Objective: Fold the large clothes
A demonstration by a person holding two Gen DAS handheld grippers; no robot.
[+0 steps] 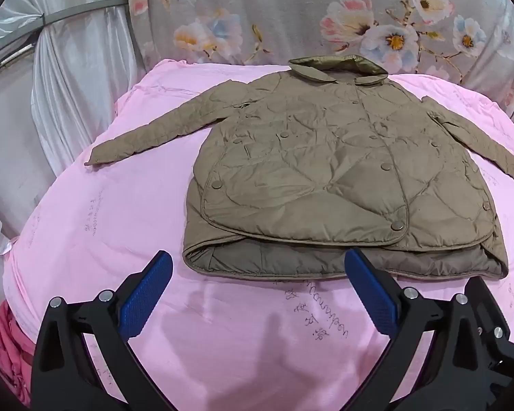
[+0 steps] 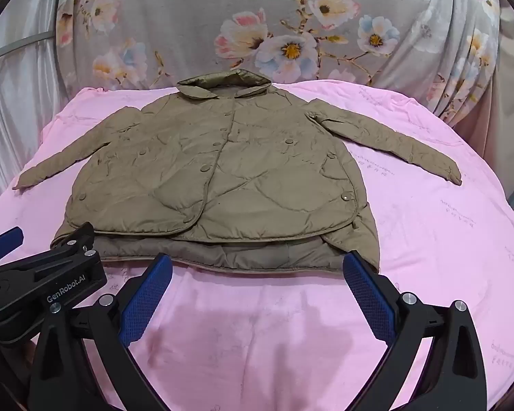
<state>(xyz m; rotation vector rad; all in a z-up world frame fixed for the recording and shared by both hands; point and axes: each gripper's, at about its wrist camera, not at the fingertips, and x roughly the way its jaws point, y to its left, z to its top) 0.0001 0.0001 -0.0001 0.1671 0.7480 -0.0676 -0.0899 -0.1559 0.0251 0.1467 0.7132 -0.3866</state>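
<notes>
On the pink sheet (image 1: 126,233) an olive quilted jacket (image 1: 325,171) lies flat, front up, sleeves spread, collar far; the left gripper (image 1: 257,291) and right gripper (image 2: 257,291) hover near its hem, jaws wide, empty.

The jacket (image 1: 325,157) is quilted olive cloth with a faint sheen (collar lining glossier); the pink sheet (image 1: 137,226) is soft matt cloth; each claw's pads (image 2: 144,294) are textured blue, arms matt black

jacket's right sleeve (image 1: 490,144) cut off at edge (cuff unseen); sheet writing (image 1: 311,304) illegible
</notes>
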